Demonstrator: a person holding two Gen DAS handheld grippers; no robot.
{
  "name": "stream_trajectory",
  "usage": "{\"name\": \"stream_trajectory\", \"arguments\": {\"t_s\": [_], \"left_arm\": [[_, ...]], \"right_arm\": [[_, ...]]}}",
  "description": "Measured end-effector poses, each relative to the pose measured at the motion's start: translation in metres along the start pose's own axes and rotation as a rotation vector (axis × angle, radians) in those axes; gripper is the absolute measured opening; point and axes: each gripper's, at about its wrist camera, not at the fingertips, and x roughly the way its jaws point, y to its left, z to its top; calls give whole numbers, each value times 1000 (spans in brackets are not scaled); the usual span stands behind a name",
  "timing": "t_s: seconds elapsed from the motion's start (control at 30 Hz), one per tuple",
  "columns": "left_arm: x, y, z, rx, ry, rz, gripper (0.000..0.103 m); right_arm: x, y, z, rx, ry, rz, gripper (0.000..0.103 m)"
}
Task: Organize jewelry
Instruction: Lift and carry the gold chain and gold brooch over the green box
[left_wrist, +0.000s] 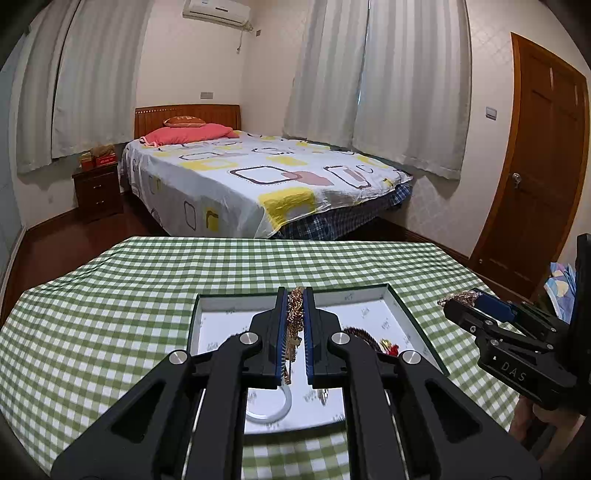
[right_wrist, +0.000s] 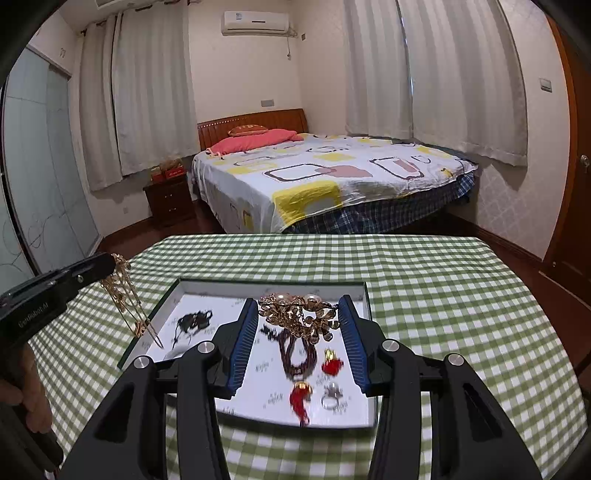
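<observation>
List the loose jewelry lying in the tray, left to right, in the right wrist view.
Tangled black cord piece → dark brown bead strand looped in an oval → red tassel with a gold cap → silver ring. The smaller red tassel overlaps these in the order, so it is left out.

Beyond the green checked tablecloth (left_wrist: 110, 295) stand a bed (left_wrist: 258, 177), nightstand (left_wrist: 98, 192), white curtains (left_wrist: 406, 81) and wooden door (left_wrist: 535, 166).

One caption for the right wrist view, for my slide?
Right gripper holding gold bracelet above jewelry tray.
</observation>
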Motion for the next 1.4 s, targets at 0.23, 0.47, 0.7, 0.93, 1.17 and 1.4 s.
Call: {"name": "stream_trajectory", "arguments": {"t_s": [0.23, 0.47, 0.7, 0.93, 1.17, 1.4], "left_arm": [[46, 2, 10, -13, 7, 1, 8], [105, 5, 5, -21, 62, 17, 8], [150, 13, -7, -26, 155, 36, 8], [173, 15, -14, -14, 209, 52, 8], [184, 17, -20, -12, 249, 61, 8], [195, 20, -28, -20, 304, 58, 9]], "right_arm": [[44, -8, 10, 6, 9, -15, 45], [93, -17, 10, 1, 54, -39, 45], [132, -25, 6, 3, 136, -44, 45], [153, -31, 1, 10, 205, -60, 45], [163, -34, -1, 14, 249, -71, 45], [170, -34, -2, 18, 291, -79, 45]]}}
